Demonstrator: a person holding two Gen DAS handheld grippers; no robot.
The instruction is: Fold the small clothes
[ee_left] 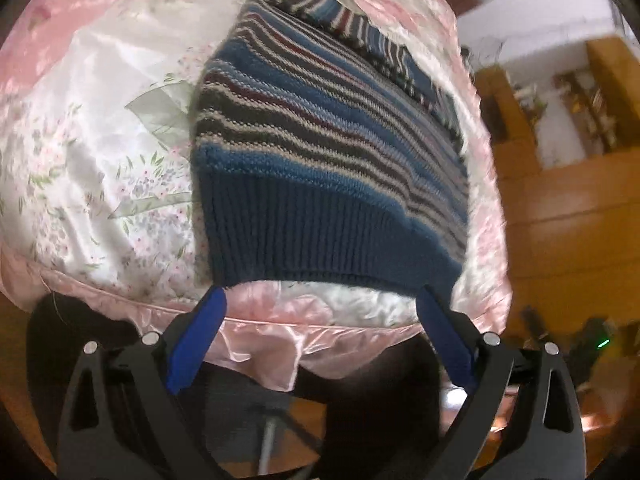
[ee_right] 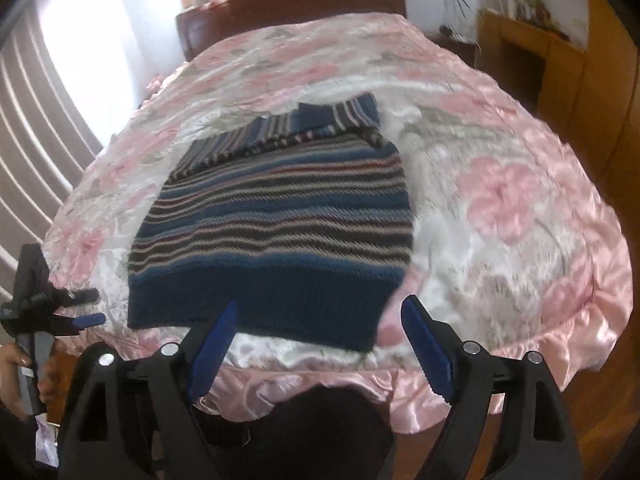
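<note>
Both tongs, left (ee_left: 320, 300) and right (ee_right: 318, 312), spread wide and empty, just short of the striped sweater's (ee_right: 276, 220) hem

We see a bed (ee_right: 500, 200) under pink flowered satin, its dark headboard (ee_right: 288, 12) before bright curtains (ee_right: 60, 92), wooden shelves (ee_right: 560, 40) alongside.

Striped knit sweater (ee_right: 276, 216), blue/grey/maroon/cream bands w/ dark navy ribbed hem. Lies flat on bed, hem twd bed's near edge; sleeves folded in across the top, body approx rectangular. Pics slightly blurred.
</note>
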